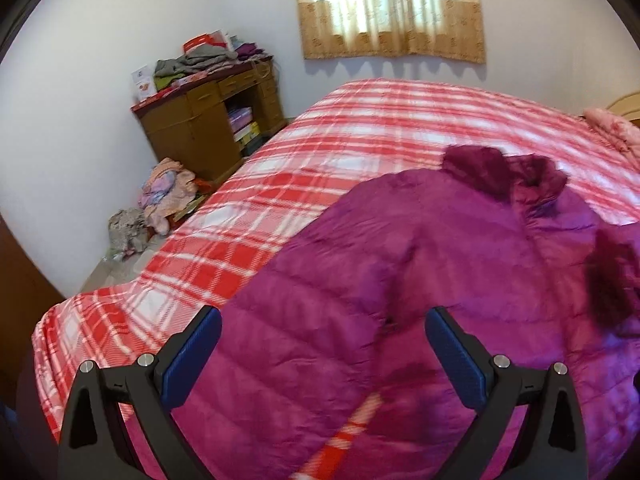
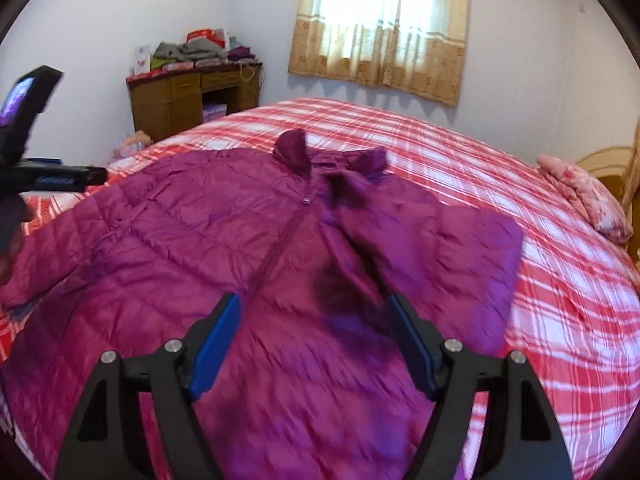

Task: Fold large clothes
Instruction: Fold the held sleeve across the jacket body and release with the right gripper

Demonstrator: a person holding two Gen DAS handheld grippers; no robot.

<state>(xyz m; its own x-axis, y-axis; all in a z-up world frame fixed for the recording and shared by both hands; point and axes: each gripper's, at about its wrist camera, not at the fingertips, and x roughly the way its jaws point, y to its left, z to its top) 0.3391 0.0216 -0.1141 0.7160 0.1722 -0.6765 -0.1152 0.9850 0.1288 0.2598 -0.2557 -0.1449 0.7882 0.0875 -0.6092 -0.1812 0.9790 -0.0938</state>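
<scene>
Purple jacket (image 2: 248, 248) lying flat on bed (image 2: 500, 168), long axis running 6-to-12 o'clock, collar at 12. Right gripper (image 2: 316, 344) being held over centre, left gripper (image 1: 322, 360) over left sleeve side; both fingers spread, nothing being pinched.

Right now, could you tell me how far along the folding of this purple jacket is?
Early stage. Done: the purple jacket lies spread front-up on the plaid bed cover, zipped, and one sleeve appears already laid across the chest. In hand: nothing; the left gripper and right gripper are both open above the fabric. Left: the other sleeve is still out, and the body is unfolded.
</scene>
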